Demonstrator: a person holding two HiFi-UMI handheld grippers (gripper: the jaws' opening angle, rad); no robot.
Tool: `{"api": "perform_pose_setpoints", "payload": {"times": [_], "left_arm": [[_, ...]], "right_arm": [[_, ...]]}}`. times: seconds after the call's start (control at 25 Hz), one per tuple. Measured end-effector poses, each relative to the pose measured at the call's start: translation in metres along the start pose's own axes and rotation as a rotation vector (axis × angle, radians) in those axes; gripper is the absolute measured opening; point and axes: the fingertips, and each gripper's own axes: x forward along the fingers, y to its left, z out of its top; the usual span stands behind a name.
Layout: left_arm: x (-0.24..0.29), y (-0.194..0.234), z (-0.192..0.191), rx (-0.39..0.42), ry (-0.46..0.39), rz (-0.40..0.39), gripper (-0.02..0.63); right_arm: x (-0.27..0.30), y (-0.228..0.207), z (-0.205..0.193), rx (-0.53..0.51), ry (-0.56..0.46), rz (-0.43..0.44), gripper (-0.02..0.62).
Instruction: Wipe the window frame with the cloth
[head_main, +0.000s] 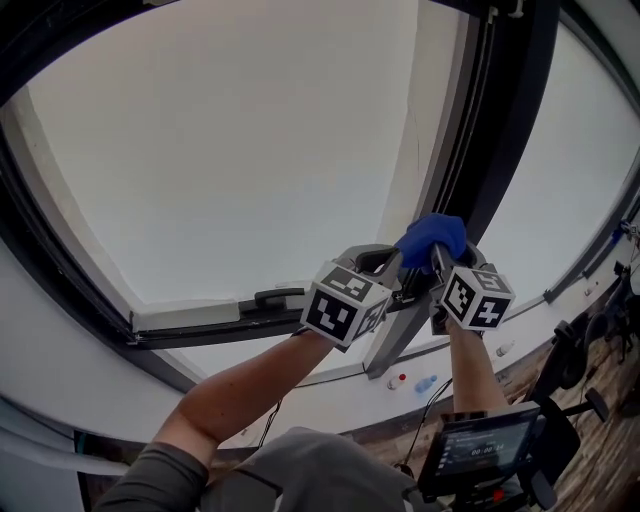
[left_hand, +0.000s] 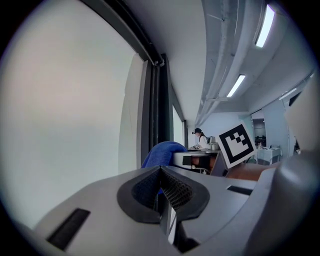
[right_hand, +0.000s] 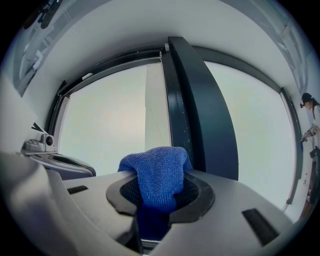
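Observation:
A blue cloth (head_main: 432, 238) is bunched against the dark upright bar of the window frame (head_main: 500, 130). My right gripper (head_main: 442, 258) is shut on the cloth (right_hand: 159, 175), which bulges out over its pads, right in front of the bar (right_hand: 200, 115). Just left of it, my left gripper (head_main: 376, 262) is shut (left_hand: 161, 186) with nothing between its pads; the cloth (left_hand: 162, 152) and the right gripper's marker cube (left_hand: 236, 144) show beyond it. Both grippers are raised close together near the bar's lower end.
A window handle (head_main: 280, 297) sits on the lower frame rail to the left, and shows as the handle (right_hand: 42, 145) in the right gripper view. Two small bottles (head_main: 412, 383) lie on the white sill. A screen on a stand (head_main: 485, 450) is below right. A person (left_hand: 200, 137) stands far off.

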Motion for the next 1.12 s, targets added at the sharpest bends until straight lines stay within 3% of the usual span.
{"api": "perform_pose_setpoints", "payload": {"times": [0.32, 0.6, 0.88, 1.12], "left_arm": [[-0.007, 0.003, 0.056, 0.045, -0.089, 0.02, 0.009], [-0.001, 0.004, 0.089, 0.103, -0.102, 0.018, 0.009], [0.001, -0.002, 0.115, 0.076, -0.13, 0.005, 0.009], [0.0, 0.004, 0.141, 0.107, -0.167, 0.024, 0.009]], "right_arm": [[-0.005, 0.003, 0.058, -0.054, -0.086, -0.016, 0.12], [-0.006, 0.001, 0.09, -0.049, -0.123, -0.013, 0.12], [-0.009, -0.002, 0.12, -0.064, -0.16, -0.014, 0.12], [-0.01, -0.003, 0.151, -0.036, -0.219, -0.013, 0.12]]}}
